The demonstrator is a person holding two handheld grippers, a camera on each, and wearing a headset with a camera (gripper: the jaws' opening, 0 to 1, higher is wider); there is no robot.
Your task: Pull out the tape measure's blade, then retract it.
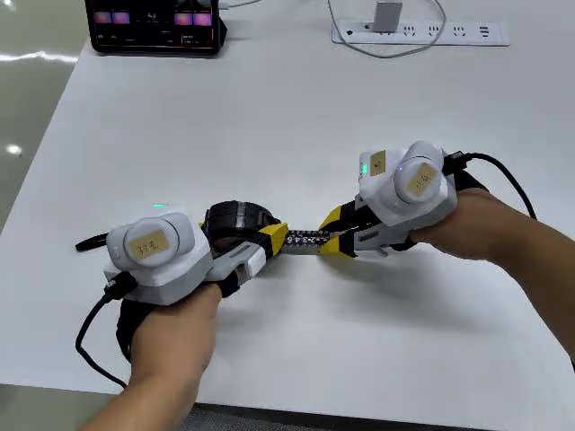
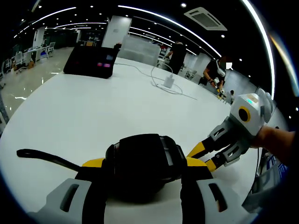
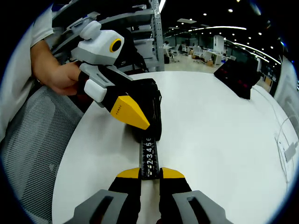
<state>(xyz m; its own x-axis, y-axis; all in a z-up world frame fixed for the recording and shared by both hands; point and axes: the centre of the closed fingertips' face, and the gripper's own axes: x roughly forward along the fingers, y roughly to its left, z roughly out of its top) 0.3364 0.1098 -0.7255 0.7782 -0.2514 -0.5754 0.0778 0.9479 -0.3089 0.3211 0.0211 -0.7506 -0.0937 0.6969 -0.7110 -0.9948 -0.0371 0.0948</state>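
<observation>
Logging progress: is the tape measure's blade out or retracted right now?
Out, a short way. The blade, numbers showing, runs from the case, clamped in the left gripper, to the right gripper, shut on its end.

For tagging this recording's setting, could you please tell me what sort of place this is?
Probably a large open-plan office or lab: a white workbench with a power strip, long ceiling strip lights, and rows of desks in the background.

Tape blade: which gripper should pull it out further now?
Right. The right gripper is shut on the blade, a short stretch out, so it can likely just pull away. The left gripper clamps the case, anchoring it.
</observation>
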